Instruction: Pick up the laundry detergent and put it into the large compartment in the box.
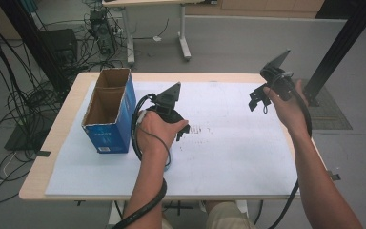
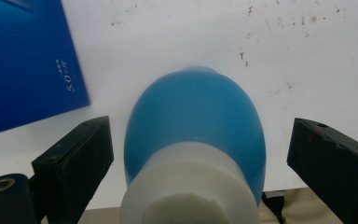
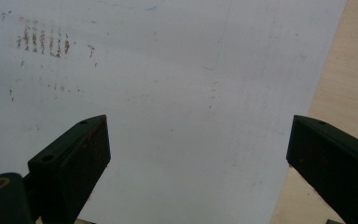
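Two grippers, jaws wide: left gripper (image 2: 198,163) straddles blue bulb (image 2: 195,123) on white sheet (image 1: 228,157); right gripper (image 3: 198,163) over sheet edge.

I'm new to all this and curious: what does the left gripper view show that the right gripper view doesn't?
Left gripper view: a blue-and-white bulb lying between the open fingers, with the blue box at the upper left.
Right gripper view: open fingers with nothing between them, a patch of brown marks, and the table's wooden edge.
Both: the white sheet underneath.
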